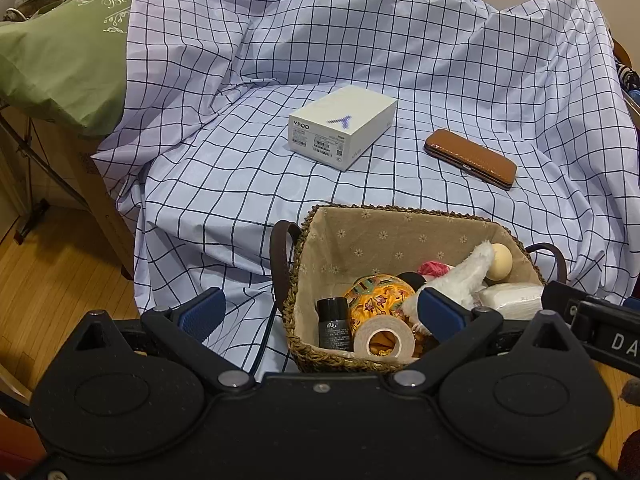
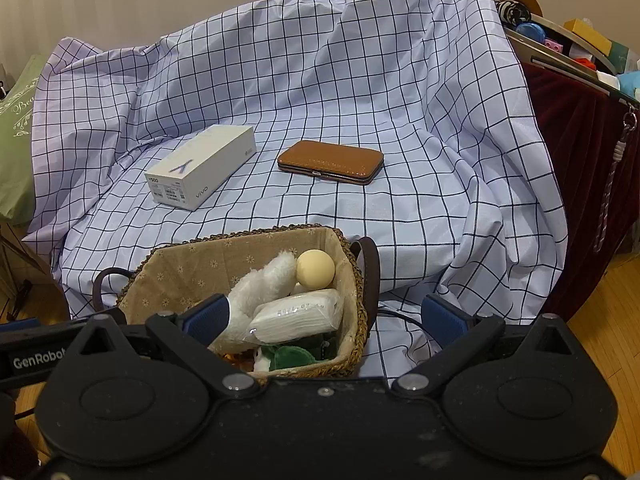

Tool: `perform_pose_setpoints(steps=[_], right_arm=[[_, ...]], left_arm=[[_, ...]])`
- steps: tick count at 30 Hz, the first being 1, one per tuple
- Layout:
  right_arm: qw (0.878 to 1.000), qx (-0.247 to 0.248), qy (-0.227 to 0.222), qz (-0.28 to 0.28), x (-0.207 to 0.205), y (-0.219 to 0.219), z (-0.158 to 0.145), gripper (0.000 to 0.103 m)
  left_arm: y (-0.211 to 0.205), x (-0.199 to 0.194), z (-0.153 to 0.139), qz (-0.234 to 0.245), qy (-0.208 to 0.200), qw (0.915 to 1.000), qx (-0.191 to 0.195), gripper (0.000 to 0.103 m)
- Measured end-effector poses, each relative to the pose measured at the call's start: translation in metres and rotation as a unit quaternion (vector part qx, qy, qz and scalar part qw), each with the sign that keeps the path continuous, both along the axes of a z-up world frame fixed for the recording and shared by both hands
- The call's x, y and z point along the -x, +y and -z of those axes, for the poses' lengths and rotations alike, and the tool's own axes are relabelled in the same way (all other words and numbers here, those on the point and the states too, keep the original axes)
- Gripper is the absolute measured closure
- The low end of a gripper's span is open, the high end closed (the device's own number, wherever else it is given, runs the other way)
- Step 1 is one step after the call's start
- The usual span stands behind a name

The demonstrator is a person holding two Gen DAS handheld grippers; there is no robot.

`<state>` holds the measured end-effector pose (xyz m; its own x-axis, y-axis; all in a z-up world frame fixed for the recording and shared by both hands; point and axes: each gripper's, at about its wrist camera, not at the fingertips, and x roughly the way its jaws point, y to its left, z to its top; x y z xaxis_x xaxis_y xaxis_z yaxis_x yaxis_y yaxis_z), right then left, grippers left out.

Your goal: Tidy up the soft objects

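Observation:
A woven basket (image 1: 296,300) (image 2: 356,320) with a flowered cloth lining stands on the checked sheet, right in front of both grippers. Inside lie a white plush toy (image 1: 464,276) (image 2: 260,284), a wrapped tissue pack (image 1: 512,298) (image 2: 300,314), a cream ball (image 1: 500,260) (image 2: 315,269), a yellow patterned ball (image 1: 378,294), a roll of tape (image 1: 384,340), a black bottle (image 1: 333,324) and a green plush (image 2: 292,356). My left gripper (image 1: 320,312) is open at the basket's near-left corner. My right gripper (image 2: 324,316) is open over its near-right corner. Neither holds anything.
On the checked sheet (image 1: 240,184) (image 2: 420,220) behind the basket lie a white phone box (image 1: 342,126) (image 2: 202,168) and a brown leather case (image 1: 472,158) (image 2: 331,161). A green pillow (image 1: 68,48) sits far left. A dark red cloth (image 2: 580,180) and cluttered shelf stand right.

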<state>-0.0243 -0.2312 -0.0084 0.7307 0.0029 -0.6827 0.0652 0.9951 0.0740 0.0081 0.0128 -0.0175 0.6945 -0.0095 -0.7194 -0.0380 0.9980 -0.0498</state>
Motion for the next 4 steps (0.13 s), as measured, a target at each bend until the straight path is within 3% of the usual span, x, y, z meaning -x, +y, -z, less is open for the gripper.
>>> perform_pose_setpoints(steps=[4], right_arm=[[1.000, -0.001, 0.001, 0.000, 0.0009, 0.0007, 0.0008, 0.000]], left_arm=[[0.0007, 0.0005, 0.0015, 0.001, 0.001, 1.0000, 0.000, 0.003]])
